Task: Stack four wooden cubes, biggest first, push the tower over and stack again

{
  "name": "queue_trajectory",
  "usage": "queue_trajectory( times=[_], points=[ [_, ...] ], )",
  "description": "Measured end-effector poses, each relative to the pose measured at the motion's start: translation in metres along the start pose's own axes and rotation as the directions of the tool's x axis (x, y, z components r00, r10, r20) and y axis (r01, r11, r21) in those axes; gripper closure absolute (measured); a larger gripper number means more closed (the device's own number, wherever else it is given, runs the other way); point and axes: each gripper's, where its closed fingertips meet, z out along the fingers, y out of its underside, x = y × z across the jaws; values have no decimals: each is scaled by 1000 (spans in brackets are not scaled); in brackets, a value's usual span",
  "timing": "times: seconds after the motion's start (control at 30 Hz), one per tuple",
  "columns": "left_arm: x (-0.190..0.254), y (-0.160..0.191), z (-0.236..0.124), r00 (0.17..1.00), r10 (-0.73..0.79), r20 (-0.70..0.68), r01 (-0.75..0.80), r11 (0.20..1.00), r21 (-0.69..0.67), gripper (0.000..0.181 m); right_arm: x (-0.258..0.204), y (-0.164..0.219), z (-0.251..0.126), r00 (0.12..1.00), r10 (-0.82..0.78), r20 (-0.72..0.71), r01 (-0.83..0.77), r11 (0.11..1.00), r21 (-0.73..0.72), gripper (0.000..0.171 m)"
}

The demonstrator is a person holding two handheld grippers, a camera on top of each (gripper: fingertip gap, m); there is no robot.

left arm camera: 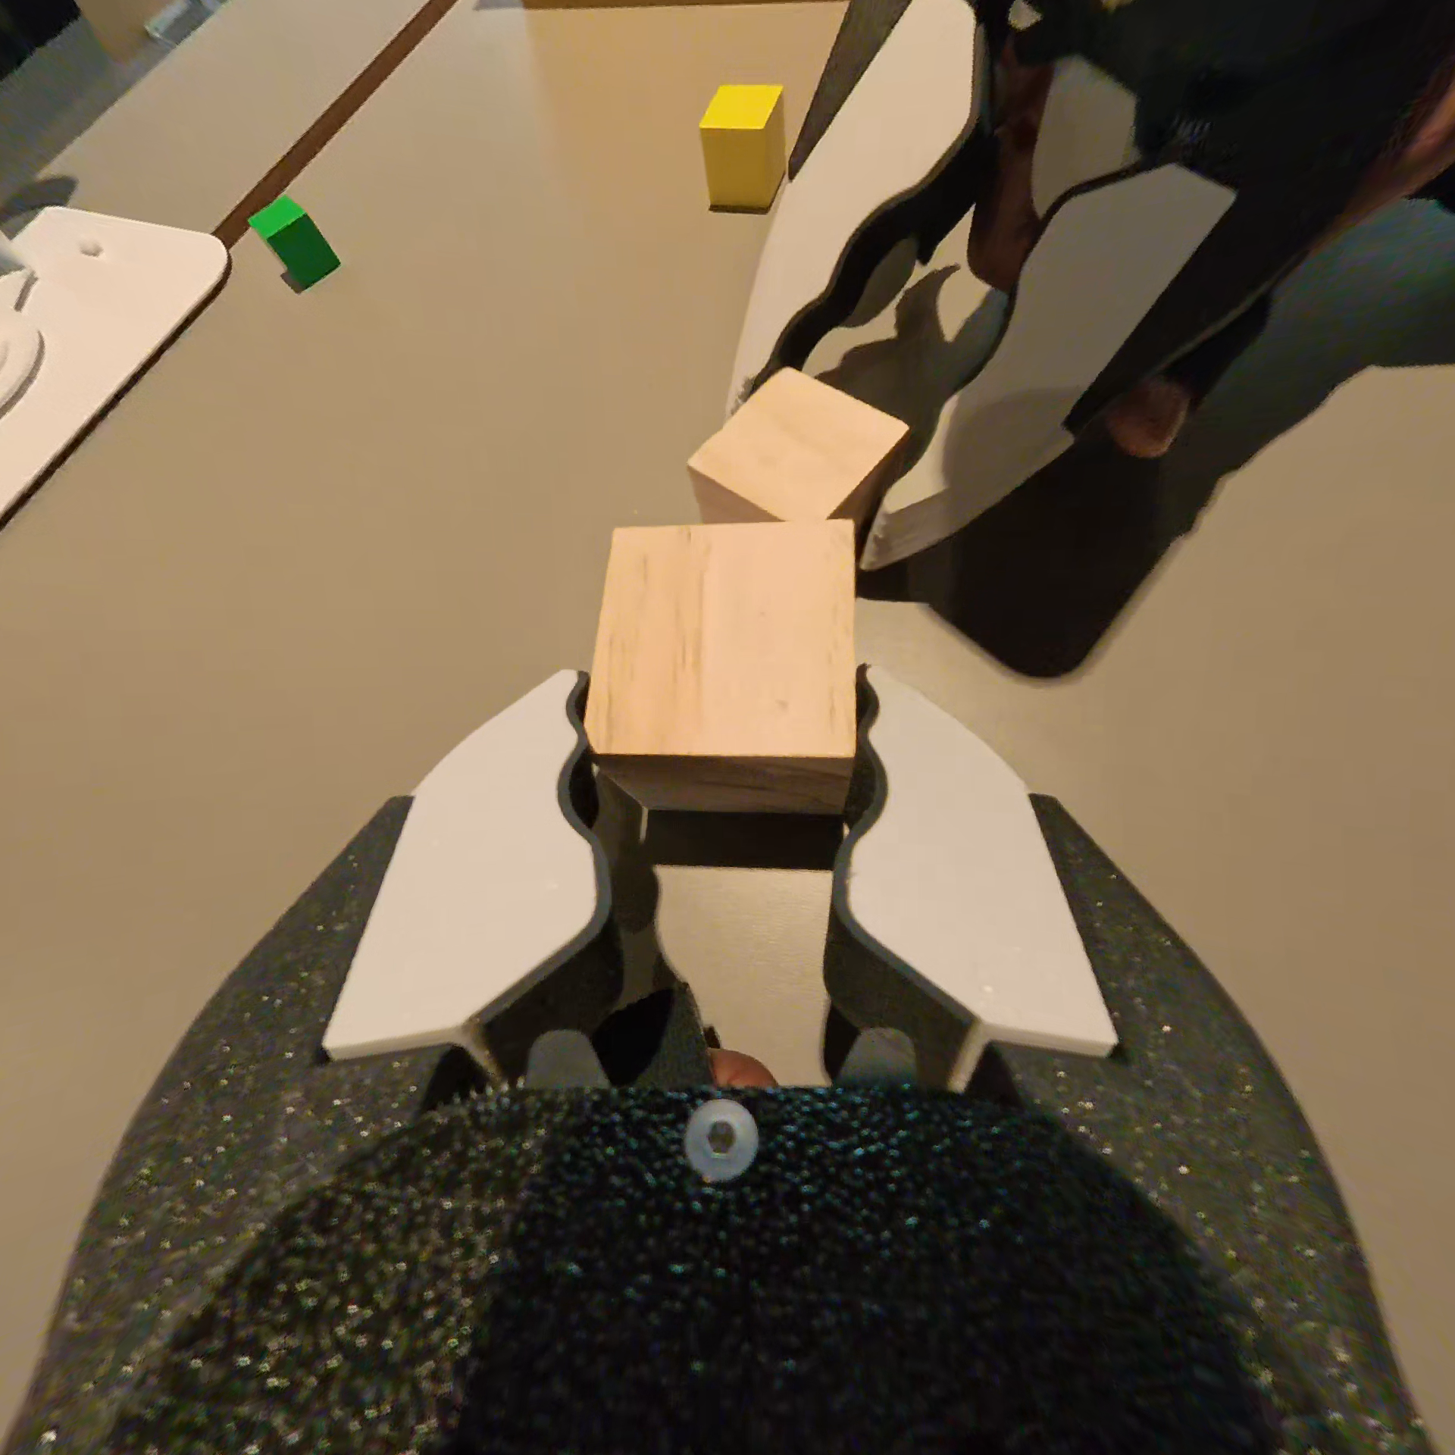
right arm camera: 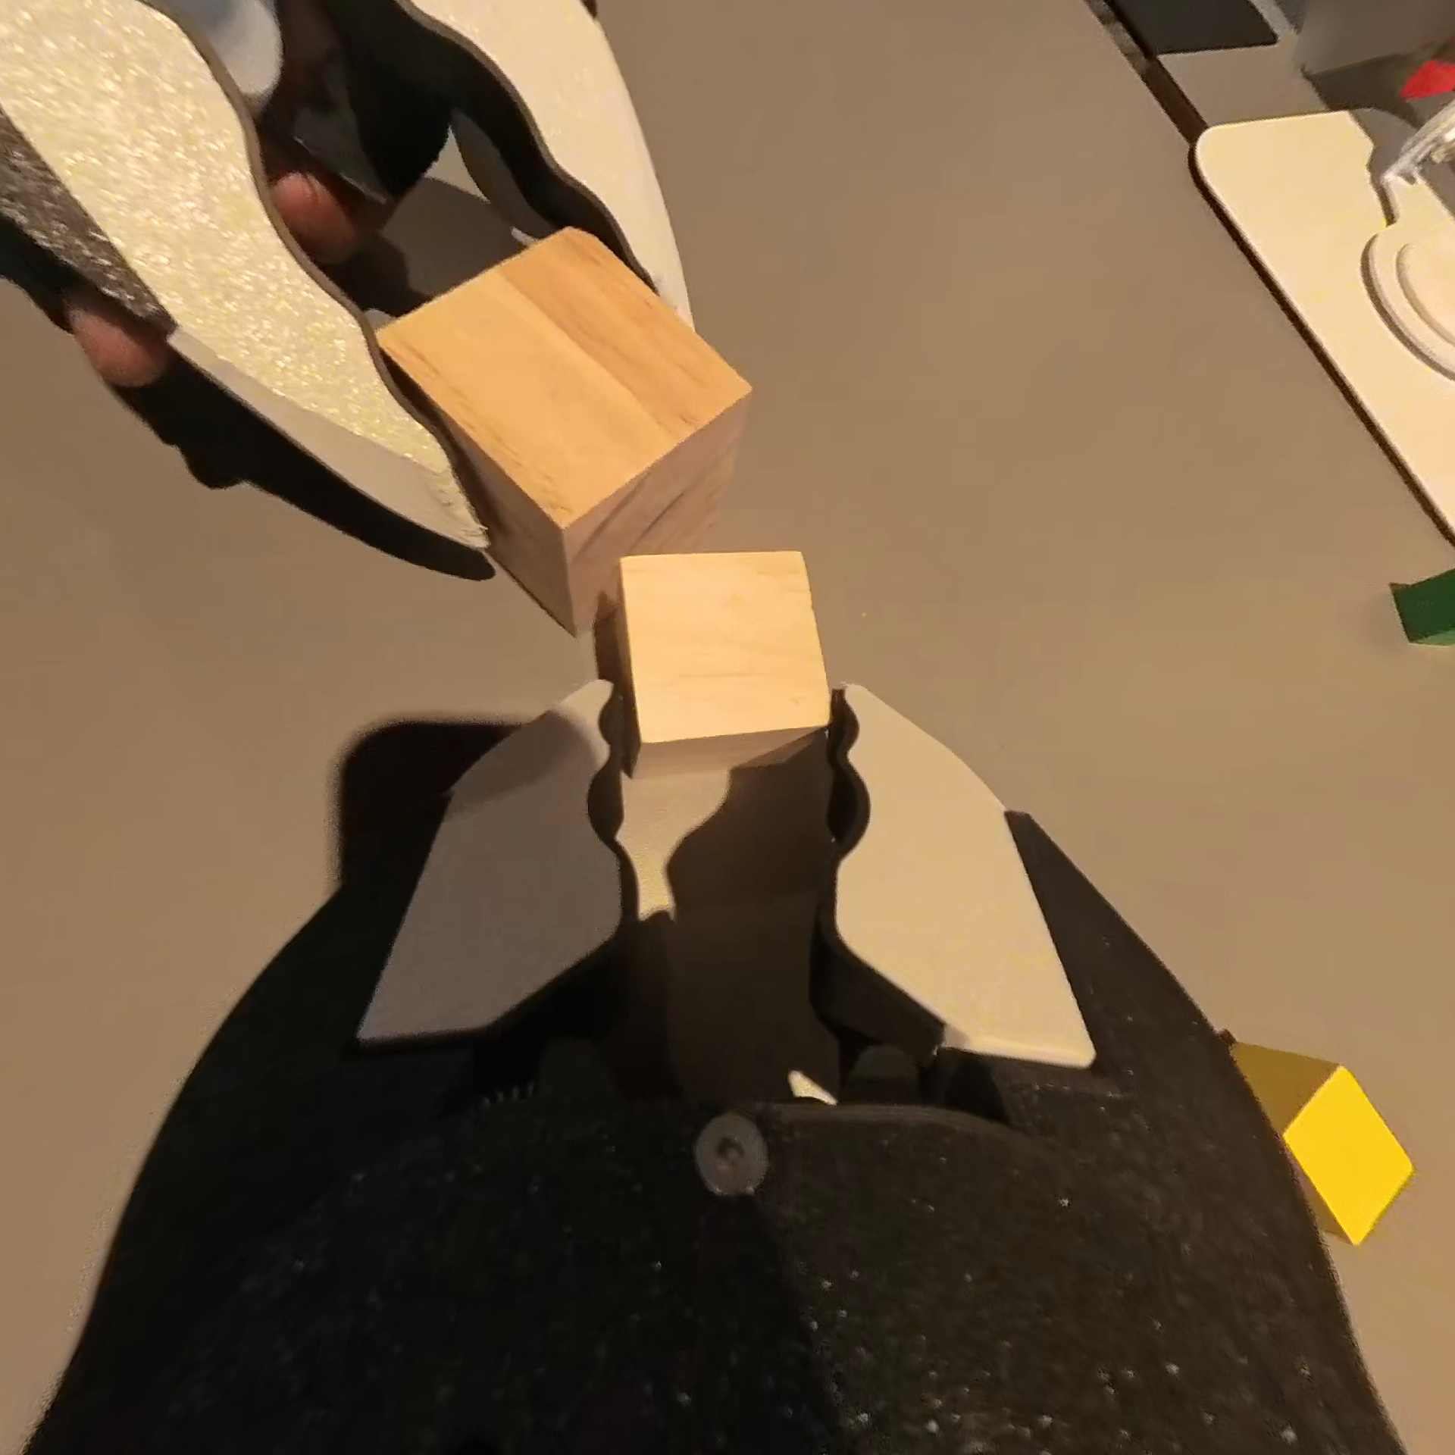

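My left gripper (left arm camera: 720, 693) clamps the larger plain wooden cube (left arm camera: 720, 657), raised off the tan table (left arm camera: 394, 551). My right gripper (right arm camera: 724, 708) pinches the smaller plain cube (right arm camera: 720, 649), just beside it at its 12 o'clock. A yellow cube (left arm camera: 744, 146) and green cube (left arm camera: 295, 244) stand at 12 and 10 o'clock, well apart.

green block (right arm camera: 1427, 610) cut by the right edge, white board (left arm camera: 94, 315) cropped left, right gripper (left arm camera: 882, 441) motion-blurred

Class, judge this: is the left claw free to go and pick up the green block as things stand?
Probably not yet: the left claw is shut on the larger wooden cube. The tabletop toward the green block looks clear.
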Motion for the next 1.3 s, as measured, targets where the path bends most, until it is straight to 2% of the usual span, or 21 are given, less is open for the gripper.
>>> queue_trajectory(
  times=[0.13, 0.23, 0.37, 0.43, 0.5, 0.6, 0.67, 0.73, 0.87, 0.97, 1.0, 1.07, 1.1, 1.13, 1.3],
  points=[
    [1, 0, 0, 999, 27, 18, -26, 1000, -3, 119, 7, 1, -3, 998, 19, -62, -18, 1000, 13, 114],
    [2, 3, 1, 999, 32, 27, -31, 999, -28, 117, 13, -2, -12, 992, 70, -107, -62, 995, 76, 108],
    [3, 8, 0, 1000, -9, -1, 9, 999, -47, 115, 18, -5, -41, 968, 186, -168, -148, 965, 217, 107],
    [2, 8, -4, 1000, -29, 9, 29, 999, -36, 114, 27, 3, -65, 934, 241, -265, -167, 947, 274, 108],
    [1, 9, -8, 999, -41, 24, 42, 999, -22, 113, 45, 19, -100, 855, 291, -428, -158, 935, 319, 109],
    [0, 10, -14, 998, -42, 49, 43, 999, -9, 113, 81, 55, -168, 638, 411, -651, -185, 903, 389, 113],
    [0, 11, -16, 997, -38, 63, 39, 999, -8, 113, 102, 81, -205, 499, 505, -705, -240, 861, 448, 114],
    [0, 12, -16, 997, -31, 77, 32, 999, -16, 113, 120, 104, -225, 412, 558, -720, -302, 829, 470, 110],
    [-1, 14, -16, 995, -9, 104, 12, 999, -29, 113, 147, 144, -228, 344, 501, -795, -390, 846, 364, 103],
    [0, 11, -18, 993, 6, 115, -5, 1000, -9, 115, 158, 163, -215, 345, 509, -789, -456, 826, 333, 104],
    [-1, 11, -19, 993, 6, 120, -6, 1000, -2, 116, 160, 167, -211, 342, 519, -783, -480, 813, 329, 109],
    [1, 11, -22, 993, 8, 119, -9, 1000, 8, 117, 164, 170, -210, 330, 511, -794, -498, 809, 313, 131],
    [1, 11, -23, 993, 12, 117, -13, 1000, 13, 118, 165, 167, -209, 332, 509, -794, -490, 813, 316, 151],
    [2, 11, -24, 993, 15, 116, -17, 1000, 17, 119, 165, 166, -210, 322, 508, -799, -489, 812, 319, 162],
    [3, 11, -25, 994, 14, 112, -16, 1000, 15, 119, 151, 151, -196, 333, 563, -756, -506, 784, 360, 166]
  ],
)
